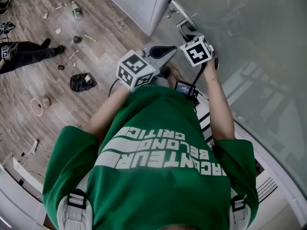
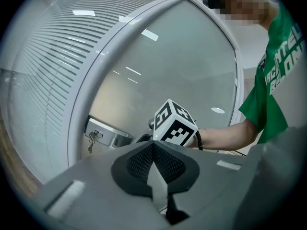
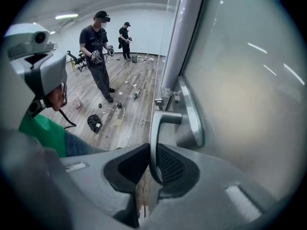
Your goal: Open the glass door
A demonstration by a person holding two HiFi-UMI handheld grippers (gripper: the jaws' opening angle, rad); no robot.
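The frosted glass door carries a metal lever handle on a long plate. My right gripper is shut on the lever's free end, with a dark pad on each side of it. In the head view this gripper sits at the handle, under its marker cube. A bunch of keys hangs from the lock. My left gripper hovers just beside the right one, pads together, holding nothing; the head view shows it short of the door.
A white door frame stands left of the handle. Litter and a black bag lie on the wood floor. Two people stand far back in the room. Slatted blinds show behind the glass panel at the left.
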